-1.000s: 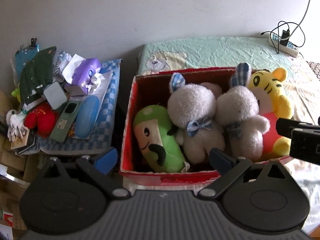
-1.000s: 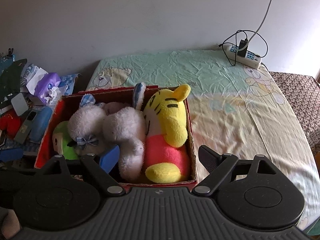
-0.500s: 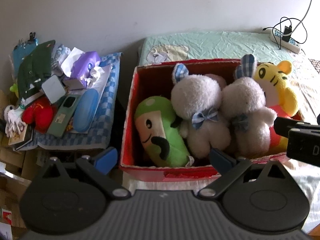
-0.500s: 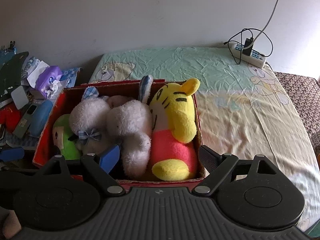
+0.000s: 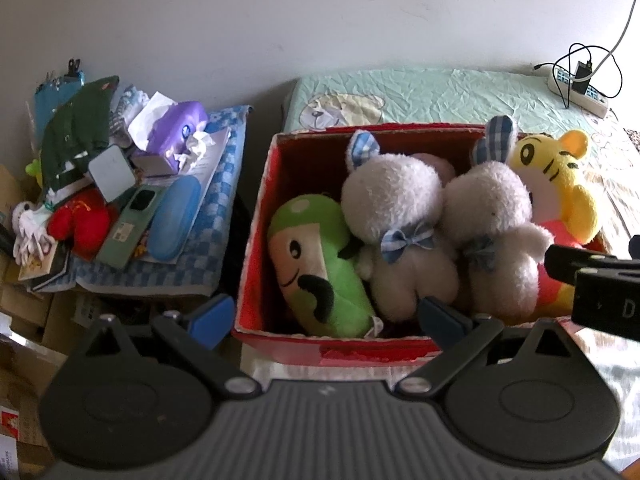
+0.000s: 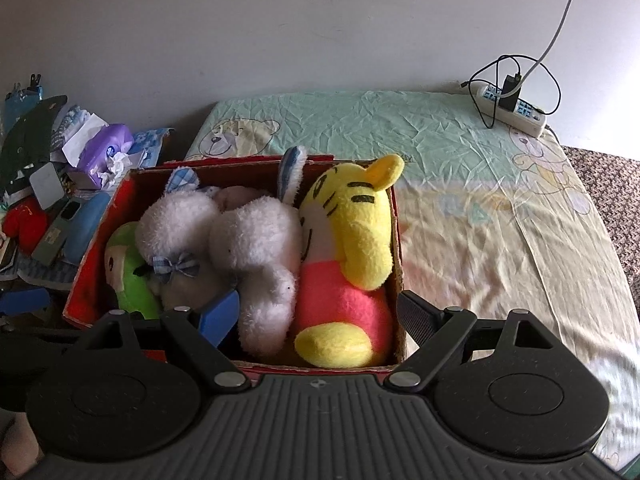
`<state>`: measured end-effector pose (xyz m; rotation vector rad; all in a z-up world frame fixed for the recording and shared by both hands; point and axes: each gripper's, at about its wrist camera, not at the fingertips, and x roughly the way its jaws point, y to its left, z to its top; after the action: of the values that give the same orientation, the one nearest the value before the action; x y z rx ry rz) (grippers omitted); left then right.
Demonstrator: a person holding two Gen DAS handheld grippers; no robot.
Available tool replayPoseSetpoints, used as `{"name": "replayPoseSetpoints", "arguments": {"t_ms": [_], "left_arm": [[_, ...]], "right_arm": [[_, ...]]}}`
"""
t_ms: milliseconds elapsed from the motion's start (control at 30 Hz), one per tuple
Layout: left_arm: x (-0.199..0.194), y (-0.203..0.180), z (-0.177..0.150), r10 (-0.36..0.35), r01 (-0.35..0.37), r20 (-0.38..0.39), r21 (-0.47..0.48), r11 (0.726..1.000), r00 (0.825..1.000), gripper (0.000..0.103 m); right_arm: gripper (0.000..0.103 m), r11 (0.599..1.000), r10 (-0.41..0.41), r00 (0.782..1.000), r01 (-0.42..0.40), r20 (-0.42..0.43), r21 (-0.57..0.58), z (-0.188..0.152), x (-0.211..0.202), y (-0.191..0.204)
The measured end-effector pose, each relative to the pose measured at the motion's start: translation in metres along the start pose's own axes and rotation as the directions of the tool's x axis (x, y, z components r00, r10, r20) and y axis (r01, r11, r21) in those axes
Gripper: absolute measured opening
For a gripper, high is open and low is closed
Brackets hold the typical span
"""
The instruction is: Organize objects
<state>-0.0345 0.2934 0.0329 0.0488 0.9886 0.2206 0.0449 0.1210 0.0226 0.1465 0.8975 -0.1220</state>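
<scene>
A red cardboard box [image 5: 256, 240] [image 6: 96, 248] stands on the bed. It holds a green plush [image 5: 316, 264] [image 6: 128, 276], two white bunny plushes [image 5: 396, 224] [image 5: 496, 232] [image 6: 256, 240], and a yellow tiger plush [image 5: 560, 176] [image 6: 352, 236]. My left gripper [image 5: 324, 320] is open and empty, just in front of the box's near wall. My right gripper [image 6: 320, 316] is open and empty, its jaws straddling the box's near right corner above the tiger's feet. The right gripper's body shows at the right edge of the left wrist view [image 5: 600, 276].
A cluttered side table [image 5: 192, 248] on the left carries a blue checked cloth, a purple tissue pack [image 5: 180, 132], a blue case [image 5: 176, 220], a red plush [image 5: 80, 224] and green fabric. A power strip [image 6: 516, 108] with cables lies at the bed's far right. Cardboard boxes [image 5: 24, 320] sit below left.
Both grippers have pulled back and risen slightly, so the box sits higher and farther in each view. The plushes have not moved.
</scene>
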Motion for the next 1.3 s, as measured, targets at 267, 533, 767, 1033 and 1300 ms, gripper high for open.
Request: {"name": "replayPoseSetpoints", "arguments": {"t_ms": [267, 533, 767, 1033, 1300], "left_arm": [[0.001, -0.008, 0.002, -0.009, 0.009, 0.012, 0.015, 1.0, 1.0, 0.099], [0.006, -0.014, -0.001, -0.006, 0.006, 0.013, 0.036, 0.999, 1.0, 0.099], [0.011, -0.013, -0.002, -0.037, 0.037, 0.003, 0.039, 0.999, 0.999, 0.099], [0.013, -0.008, 0.0, -0.043, 0.042, 0.003, 0.029, 0.999, 0.999, 0.099], [0.016, -0.002, 0.001, -0.041, 0.041, 0.001, 0.02, 0.999, 0.999, 0.099]], "right_arm": [[0.088, 1.0, -0.011, 1.0, 0.011, 0.008, 0.009, -0.002, 0.0, -0.003], [0.088, 0.999, -0.031, 1.0, 0.031, 0.004, 0.031, -0.008, 0.001, -0.004], [0.088, 0.998, -0.039, 0.999, 0.038, 0.011, 0.044, -0.008, 0.002, -0.003], [0.088, 0.998, -0.037, 0.999, 0.037, 0.012, 0.052, -0.005, 0.004, -0.003], [0.088, 0.998, -0.032, 0.999, 0.031, 0.01, 0.047, -0.004, 0.007, 0.001]]}}
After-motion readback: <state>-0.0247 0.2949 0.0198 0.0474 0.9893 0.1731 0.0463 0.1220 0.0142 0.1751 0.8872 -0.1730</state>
